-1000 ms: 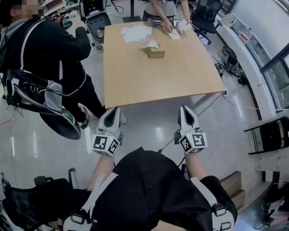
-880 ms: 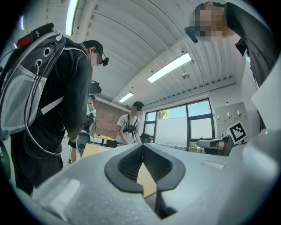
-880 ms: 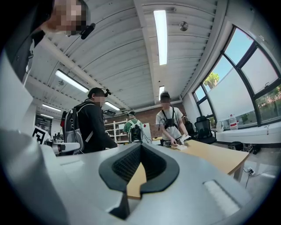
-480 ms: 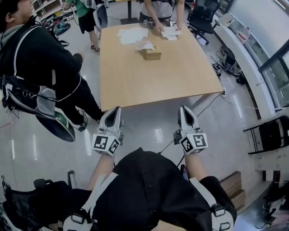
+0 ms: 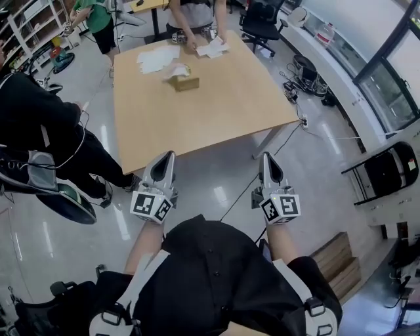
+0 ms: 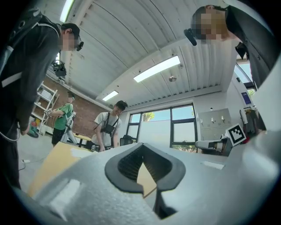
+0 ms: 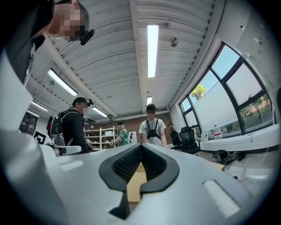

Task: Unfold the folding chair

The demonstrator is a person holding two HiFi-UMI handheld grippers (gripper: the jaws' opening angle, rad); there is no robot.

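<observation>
Light wood dominates the head view. A rectangular light-wooden table (image 5: 197, 111) sits straight ahead of both grippers, its near edge just past their tips. The left gripper (image 5: 168, 156) and right gripper (image 5: 266, 157) are side by side over the glossy grey floor (image 5: 216, 190), both pointing at the table. The black metal-framed folding chair (image 5: 386, 172) stands well off to the right of the right gripper, near the dark-framed windows (image 5: 394, 92). Neither gripper is anywhere close to it, and I can't tell whether it's folded flat. Far ahead of the jaws on the tabletop are a brown cardboard tissue box (image 5: 186, 83) and white paper sheets (image 5: 157, 58). A person in a light t-shirt (image 5: 191, 13) at the far end has hands on the sheets. A person in black clothing (image 5: 46, 125) stands left of the left gripper. A black office chair (image 5: 262, 16) sits past the table's far right corner. Stacked wooden blocks (image 5: 338, 262) lie behind and right of the right gripper.

Left gripper view: the jaws are fully together and the ribbed black pads (image 6: 151, 163) meet at the tip with nothing clamped — only tabletop shows through the gap below. A person in a green shirt (image 6: 63, 121) is far ahead-left.

Right gripper view: same state, closed tip to tip and empty, with the table visible beyond.
</observation>
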